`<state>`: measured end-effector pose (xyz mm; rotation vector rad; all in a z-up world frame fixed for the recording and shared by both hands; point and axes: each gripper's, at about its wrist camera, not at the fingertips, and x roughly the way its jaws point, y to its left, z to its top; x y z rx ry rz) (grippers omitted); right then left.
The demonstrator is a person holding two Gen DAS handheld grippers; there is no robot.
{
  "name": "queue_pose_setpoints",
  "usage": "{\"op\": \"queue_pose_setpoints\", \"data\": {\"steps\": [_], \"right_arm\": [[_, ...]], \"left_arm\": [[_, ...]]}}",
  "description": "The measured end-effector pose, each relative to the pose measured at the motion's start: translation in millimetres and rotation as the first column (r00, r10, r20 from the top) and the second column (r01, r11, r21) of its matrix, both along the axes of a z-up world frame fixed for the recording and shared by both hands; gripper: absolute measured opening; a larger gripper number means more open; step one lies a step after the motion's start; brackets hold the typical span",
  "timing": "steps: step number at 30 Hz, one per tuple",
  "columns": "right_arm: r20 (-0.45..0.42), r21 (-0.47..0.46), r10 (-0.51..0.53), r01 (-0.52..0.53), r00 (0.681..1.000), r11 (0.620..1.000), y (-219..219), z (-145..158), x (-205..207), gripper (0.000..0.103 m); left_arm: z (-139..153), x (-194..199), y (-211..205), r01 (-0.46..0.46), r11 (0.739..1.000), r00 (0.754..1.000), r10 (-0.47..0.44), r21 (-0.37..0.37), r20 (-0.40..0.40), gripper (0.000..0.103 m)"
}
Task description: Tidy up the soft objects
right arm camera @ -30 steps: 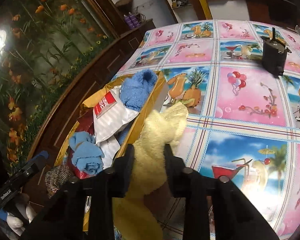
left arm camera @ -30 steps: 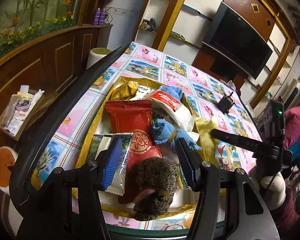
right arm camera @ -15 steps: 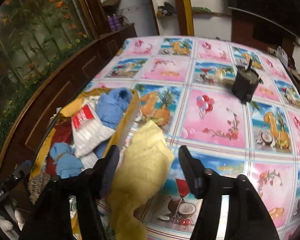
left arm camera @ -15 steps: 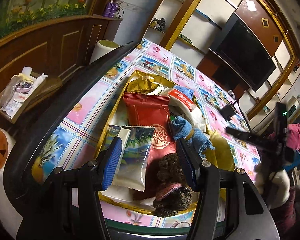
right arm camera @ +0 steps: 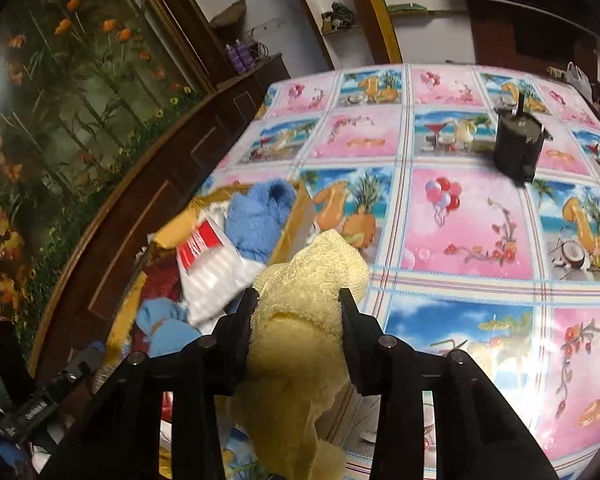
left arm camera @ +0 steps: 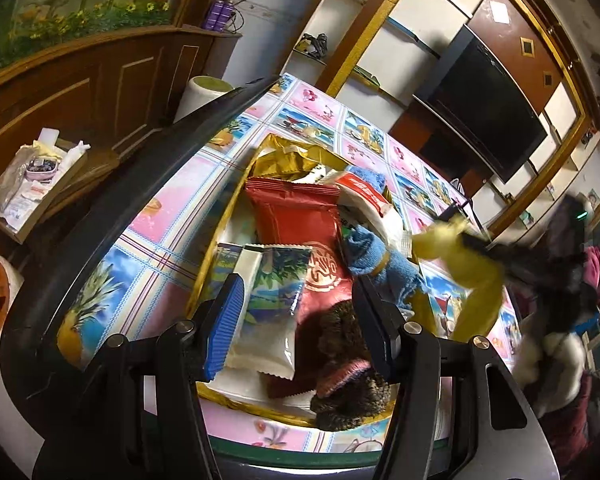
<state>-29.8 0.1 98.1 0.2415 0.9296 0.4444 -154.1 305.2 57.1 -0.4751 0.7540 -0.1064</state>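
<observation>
Clamping the yellow towel (right arm camera: pixel 300 320), the right gripper (right arm camera: pixel 298 312) has its jaws pressed into the cloth on both sides after just closing in on it. Towel bunches up betw. the fingers and hangs down below them; its top end sits over the tablecloth (right arm camera: pixel 460 220), just beside the tray's gold rim (right arm camera: pixel 290 228). In the left wrist view the same towel (left arm camera: pixel 472 280) dangles from the blurred right gripper (left arm camera: pixel 484 246), right of the tray.

Left gripper (left arm camera: pixel 296 316) hovers over the near end of the tray w/ jaws apart, nothing pinched. Betw. its fingers, lower down, lie a white-green snack pack (left arm camera: pixel 268 308), a red snack bag (left arm camera: pixel 300 220) and a brown knit piece w/ pink edge (left arm camera: pixel 348 376). A blue sock roll (left arm camera: pixel 376 260) lies by the right finger. A fluffy blue cloth (right arm camera: pixel 260 216) and a red-white pack (right arm camera: pixel 208 256) sit at the tray's far end. A black device (right arm camera: pixel 518 148) stands well apart on the table.
</observation>
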Motion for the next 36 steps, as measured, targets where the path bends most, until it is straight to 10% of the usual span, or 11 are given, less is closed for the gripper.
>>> {"op": "queue_pose_setpoints", "data": {"steps": [8, 14, 22, 26, 29, 32, 36], "right_arm": [[0.030, 0.178, 0.190, -0.192, 0.981, 0.965, 64, 53, 16, 0.041], [0.031, 0.057, 0.212, -0.213, 0.977, 0.975, 113, 27, 27, 0.052], [0.085, 0.084, 0.139, -0.146, 0.987, 0.986, 75, 31, 13, 0.060], [0.144, 0.054, 0.133, -0.142, 0.981, 0.988, 60, 34, -6, 0.060], [0.214, 0.038, 0.121, -0.132, 0.969, 0.990, 51, 37, -27, 0.061], [0.260, 0.017, 0.115, -0.123, 0.959, 0.992, 49, 36, -42, 0.069], [0.267, -0.016, 0.142, -0.143, 0.953, 0.990, 48, 30, -54, 0.069]], "left_arm": [[0, -4, -1, 0.012, 1.000, 1.000, -0.012, -0.001, -0.002, 0.057], [1, -9, -1, 0.008, 1.000, 1.000, -0.008, 0.022, -0.014, 0.057], [12, -13, -15, -0.044, 0.990, 0.998, 0.039, 0.132, 0.041, 0.057], [47, -44, -38, -0.282, 0.888, 0.947, 0.199, 0.362, 0.251, 0.057], [68, -67, -52, -0.258, 0.912, 0.905, 0.113, 0.318, 0.410, 0.102], [68, -54, -59, -0.099, 0.967, 0.932, 0.008, 0.233, 0.363, 0.103], [59, -34, -84, -0.164, 0.918, 0.969, 0.081, 0.362, 0.235, 0.103]]}}
